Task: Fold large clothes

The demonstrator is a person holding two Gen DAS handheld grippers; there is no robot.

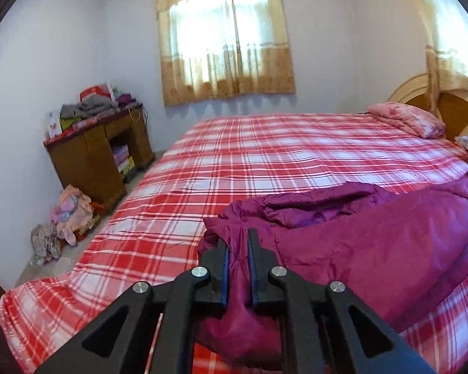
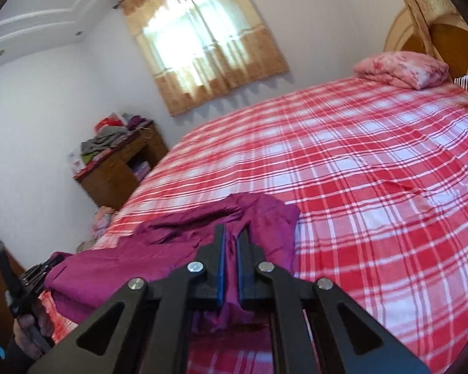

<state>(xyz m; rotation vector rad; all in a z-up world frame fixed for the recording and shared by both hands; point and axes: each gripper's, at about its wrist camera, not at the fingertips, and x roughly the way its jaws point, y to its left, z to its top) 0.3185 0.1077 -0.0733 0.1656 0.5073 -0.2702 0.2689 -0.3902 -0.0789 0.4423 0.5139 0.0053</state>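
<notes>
A magenta padded jacket (image 1: 374, 243) lies on the near side of the bed with the red and white plaid sheet (image 1: 265, 155). My left gripper (image 1: 237, 233) is shut on a bunched edge of the jacket, and the fabric hangs down between its blue pads. In the right wrist view the same jacket (image 2: 171, 249) stretches to the left, and my right gripper (image 2: 231, 230) is shut on another pinch of its cloth. The left gripper (image 2: 43, 268) and the hand holding it show at that view's left edge.
A pink pillow (image 1: 408, 118) rests by the wooden headboard (image 1: 452, 106) at the far right. A brown cabinet (image 1: 96, 155) piled with clothes stands by the left wall, with a heap of clothes (image 1: 68, 215) on the floor. A curtained window (image 1: 224, 37) is behind the bed.
</notes>
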